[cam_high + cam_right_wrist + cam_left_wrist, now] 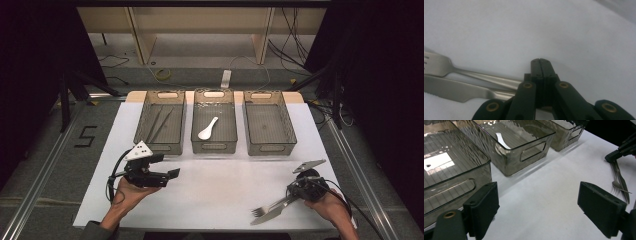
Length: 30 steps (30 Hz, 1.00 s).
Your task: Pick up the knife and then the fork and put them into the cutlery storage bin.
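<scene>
your right gripper [295, 196], fingers shut with nothing visibly pinched, sits on the handles of the steel fork [270, 206] and knife [266, 216] at the white tabletop's [215, 190] five o'clock, so both could drag together; left gripper [167, 172] idles wide open, empty.

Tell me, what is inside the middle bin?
Inside the middle bin lies one white spoon, bowl toward the near end. The tinted near wall blurs the floor behind it, so smaller items could hide there.

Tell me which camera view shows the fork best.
The high view: the whole fork lies on the white table beside the knife, at the right gripper. The right gripper view shows its tines cut off at the edge; the left gripper view shows it small and far off.
</scene>
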### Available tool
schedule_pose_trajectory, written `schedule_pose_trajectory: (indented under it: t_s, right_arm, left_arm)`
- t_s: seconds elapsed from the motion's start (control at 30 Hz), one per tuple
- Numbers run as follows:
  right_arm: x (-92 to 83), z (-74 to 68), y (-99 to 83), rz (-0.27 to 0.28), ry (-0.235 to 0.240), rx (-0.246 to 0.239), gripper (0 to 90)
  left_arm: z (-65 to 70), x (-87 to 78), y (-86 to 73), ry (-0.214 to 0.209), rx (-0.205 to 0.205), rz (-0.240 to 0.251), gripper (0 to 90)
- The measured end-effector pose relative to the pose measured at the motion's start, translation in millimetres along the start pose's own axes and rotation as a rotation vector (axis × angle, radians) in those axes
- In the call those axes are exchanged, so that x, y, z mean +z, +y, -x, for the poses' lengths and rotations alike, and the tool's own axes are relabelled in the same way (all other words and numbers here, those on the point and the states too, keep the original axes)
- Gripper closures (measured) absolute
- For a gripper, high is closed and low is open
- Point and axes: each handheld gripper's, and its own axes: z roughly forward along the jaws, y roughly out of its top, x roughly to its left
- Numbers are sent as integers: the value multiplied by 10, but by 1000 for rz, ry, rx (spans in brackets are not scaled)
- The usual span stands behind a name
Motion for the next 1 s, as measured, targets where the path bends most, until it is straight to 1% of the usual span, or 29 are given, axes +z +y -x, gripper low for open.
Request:
schedule_pose_trajectory:
  t_s: [0.13, 0.23, 0.4, 0.5, 0.53, 0.63, 0.7, 0.73, 0.77, 0.87, 0.93, 1.0]
  right_arm:
    - [-48, -40, -70, -13, -17, -11, 900]
    - [-72, -42, -111, -15, -13, -6, 900]
    - [-74, -47, -107, -18, -18, -16, 900]
    - [-86, -56, -95, -24, -22, -34, 900]
    - [-105, -48, -91, -11, -23, -41, 896]
    - [-212, -35, -57, 38, -9, -72, 767]
    - [-282, -56, -25, 56, -7, -109, 693]
    - [-313, -75, -9, 62, -7, -122, 629]
    - [-340, -102, 6, 58, -6, -142, 569]
    - [-407, -170, 40, 50, -3, -186, 451]
    - [-433, -199, 52, 46, -7, -207, 394]
    - [-437, -210, 55, 41, -3, -219, 369]
  left_arm:
    - [-1, -7, 2, 0, 1, 7, 167]
    - [1, -4, 6, -3, 2, 11, 167]
    - [8, 8, 8, -5, 3, 7, 167]
    - [0, 7, 12, -4, 3, 10, 167]
    - [-2, 5, 11, -4, 2, 13, 167]
    - [-5, 4, 13, -3, 3, 16, 167]
    - [3, 4, 12, -4, 4, 18, 167]
    - [5, 4, 12, -5, 6, 18, 167]
    - [7, 3, 11, -6, 7, 19, 167]
    - [7, -3, 12, -9, 8, 23, 167]
    - [6, -7, 12, -10, 9, 31, 167]
    - [6, -11, 15, -13, 6, 37, 167]
